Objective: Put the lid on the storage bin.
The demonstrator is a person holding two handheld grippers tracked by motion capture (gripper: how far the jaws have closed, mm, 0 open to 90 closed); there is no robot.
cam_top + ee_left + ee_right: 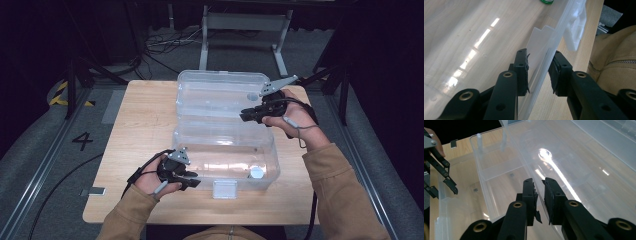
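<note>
Clear plastic makes most edges hard to read: the box (225,155) sits mid-table with its lid (220,92) swung open behind it, and where wall ends and glare begins is often uncertain; the left gripper (192,181) straddles the box's near wall beside the white latch (224,190), one jaw inside and one outside, and in the left gripper view (537,72) a gap shows between the wall and each pad, so it stands open around the wall without pinching; the right gripper (246,116) is at the right end of the hinge line, and in the right gripper view (539,195) its jaws stand close on either side of a thin clear edge, though whether the pads press on it I cannot tell through the transparency; which edge that is, lid or box rim, is also unclear; a small white cap (257,173) lies in the box's near right corner, and in the left gripper view a green object (547,1) is cut off by the top border; tan sleeves (345,200) run out of frame at the bottom; the table (140,125) is pale wood; around it lies grey floor with cables (165,45), a painted numeral (82,141), yellow-black tape (60,95), and dark curtains.
</note>
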